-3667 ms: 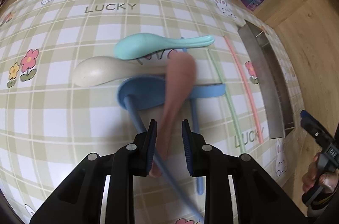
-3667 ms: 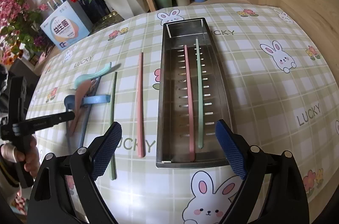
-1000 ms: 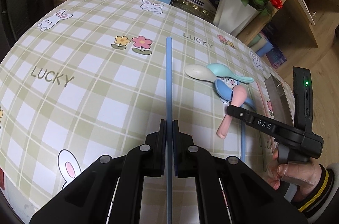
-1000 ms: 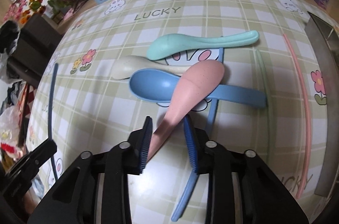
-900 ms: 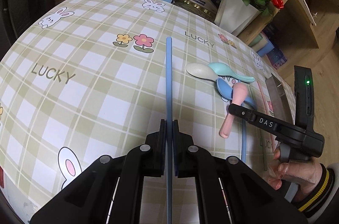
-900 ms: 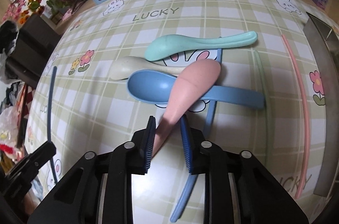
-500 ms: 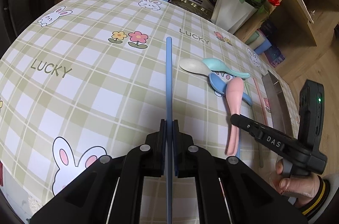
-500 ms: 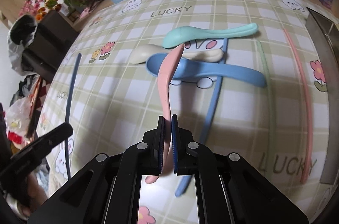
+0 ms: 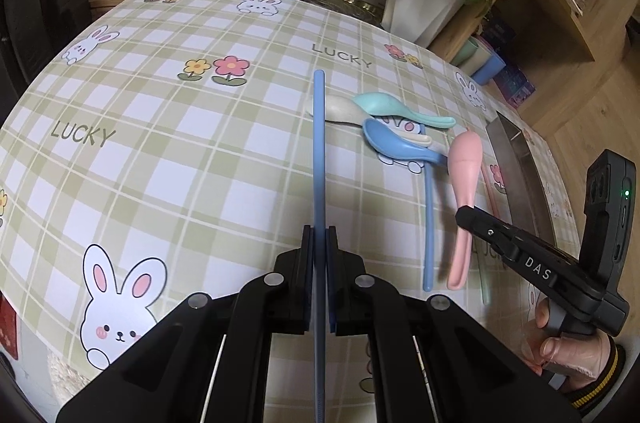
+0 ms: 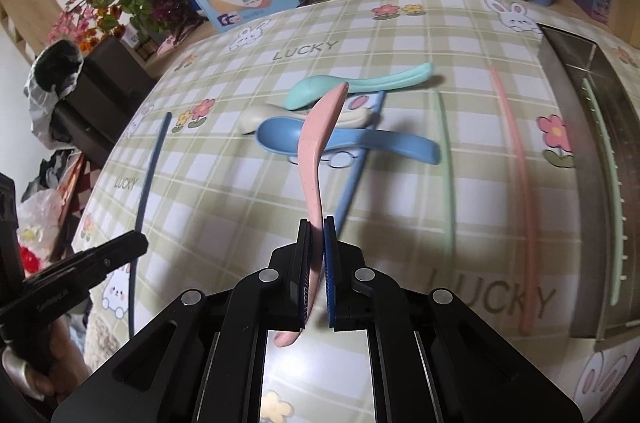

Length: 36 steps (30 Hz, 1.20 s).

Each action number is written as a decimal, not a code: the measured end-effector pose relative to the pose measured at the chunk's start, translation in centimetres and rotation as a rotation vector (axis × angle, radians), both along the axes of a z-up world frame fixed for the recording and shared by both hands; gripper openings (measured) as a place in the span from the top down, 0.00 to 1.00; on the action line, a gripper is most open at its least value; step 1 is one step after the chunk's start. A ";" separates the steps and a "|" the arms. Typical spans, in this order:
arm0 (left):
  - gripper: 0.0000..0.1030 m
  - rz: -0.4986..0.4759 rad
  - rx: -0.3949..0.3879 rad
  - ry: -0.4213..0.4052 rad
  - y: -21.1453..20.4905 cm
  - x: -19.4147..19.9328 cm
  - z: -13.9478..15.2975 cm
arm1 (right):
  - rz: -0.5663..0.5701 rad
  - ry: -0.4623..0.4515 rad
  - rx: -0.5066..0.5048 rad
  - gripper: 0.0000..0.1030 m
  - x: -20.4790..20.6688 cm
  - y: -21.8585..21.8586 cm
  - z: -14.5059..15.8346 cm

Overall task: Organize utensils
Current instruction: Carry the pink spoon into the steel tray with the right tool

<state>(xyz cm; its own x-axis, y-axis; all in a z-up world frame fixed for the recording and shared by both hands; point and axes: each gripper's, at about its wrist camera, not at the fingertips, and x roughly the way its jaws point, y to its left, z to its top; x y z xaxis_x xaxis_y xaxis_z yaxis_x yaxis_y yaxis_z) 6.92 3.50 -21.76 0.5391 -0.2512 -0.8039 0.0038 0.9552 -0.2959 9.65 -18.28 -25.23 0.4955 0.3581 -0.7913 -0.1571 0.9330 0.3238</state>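
Checked green tablecloth (image 9: 168,159), printed with rabbits, flowers and the word LUCKY; boxes, a vase of red roses and cups stand behind it.

Item 1. Left gripper (image 9: 319,235): jaws pinched narrow on a blue chopstick (image 9: 319,143), which runs straight forward along the fingers, clear of the cloth, its far tip over the cream spoon (image 9: 334,109).

Item 2. Right gripper (image 10: 316,235): jaws clamped on the handle of a pink spoon (image 10: 320,139), lifted, bowl pointing away and upward, handle end poking out behind the pads. Speckled matte finish, likely light plastic or wheat-straw.

Item 3. Steel tray (image 10: 576,127): long, slotted trough at the cloth's right edge, long axis running away from the holder. A green chopstick (image 10: 604,159) lies inside, lengthwise. It lies to the right of both tools; the right gripper is the nearer. Judgement: both held pieces already point roughly along the trough's length, so the move calls mainly for a sideways carry to the right.

Item 4. Left on the cloth, between grippers and tray: mint spoon (image 10: 360,83), cream spoon and blue spoon (image 10: 352,141) overlapping in a heap, a second blue chopstick (image 9: 428,219) partly beneath them; a pale green chopstick (image 10: 444,163) and a pink chopstick (image 10: 516,159) lie side by side nearer the tray.

Status, judged: sorting part done; most pieces still outside.
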 end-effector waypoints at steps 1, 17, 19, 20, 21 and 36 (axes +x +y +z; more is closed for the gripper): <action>0.95 -0.003 0.002 -0.001 -0.2 0.0 0.1 | -0.006 -0.001 0.003 0.94 -0.1 -0.4 0.0; 0.95 -0.043 -0.002 -0.028 -4.6 2.0 1.9 | -0.168 -0.131 -0.128 0.94 1.1 -14.6 4.8; 0.95 -0.051 -0.009 -0.033 -5.2 2.5 2.2 | -0.185 -0.106 -0.168 0.94 2.6 -16.7 4.5; 0.95 -0.057 -0.010 -0.036 -5.5 2.6 2.3 | -0.190 -0.085 -0.192 0.94 3.6 -17.6 4.2; 0.95 -0.062 -0.011 -0.038 -5.8 2.8 2.4 | -0.191 -0.067 -0.207 0.94 4.3 -18.1 3.8; 0.95 -0.066 -0.033 -0.012 -6.0 3.8 1.4 | -0.191 0.134 -0.476 0.94 11.6 -18.0 -0.9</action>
